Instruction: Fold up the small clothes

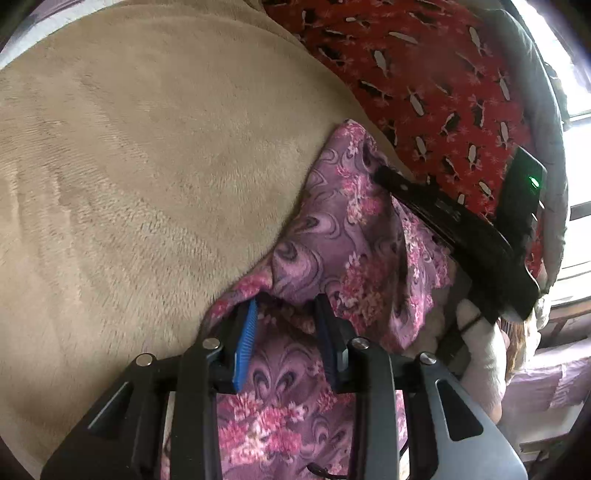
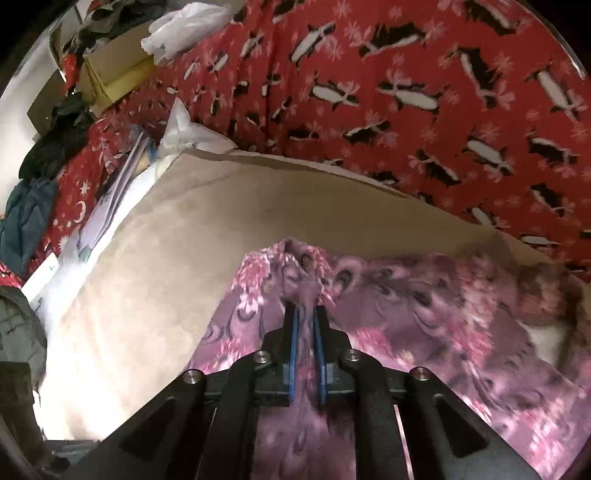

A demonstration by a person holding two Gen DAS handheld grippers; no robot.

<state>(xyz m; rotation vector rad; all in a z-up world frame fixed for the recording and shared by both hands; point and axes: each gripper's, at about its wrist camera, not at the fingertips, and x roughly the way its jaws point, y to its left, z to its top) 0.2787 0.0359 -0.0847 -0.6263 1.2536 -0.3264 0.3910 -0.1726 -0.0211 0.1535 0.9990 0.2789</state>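
The garment [image 2: 424, 314] is lying on the blanket [image 1: 147, 166], near its edge. Behind the blanket, the patterned sheet [image 2: 406, 92] is spreading out. In the right wrist view, papers [image 2: 110, 199] and a plastic bag [image 2: 184, 26] are sitting to the blanket's left, with a cardboard box [image 2: 114, 70] and clothes [image 2: 55, 144] lying beyond them.

Purple floral garment [image 1: 354, 236]: thin woven cloth, slight sheen. Beige blanket [image 1: 147, 166]: plush matt fleece. Red penguin-print sheet [image 2: 406, 92] at 12 o'clock: soft matt cloth. Left gripper [image 1: 286, 317]: matt black plastic, ribbed blue pads, bright metal pins.
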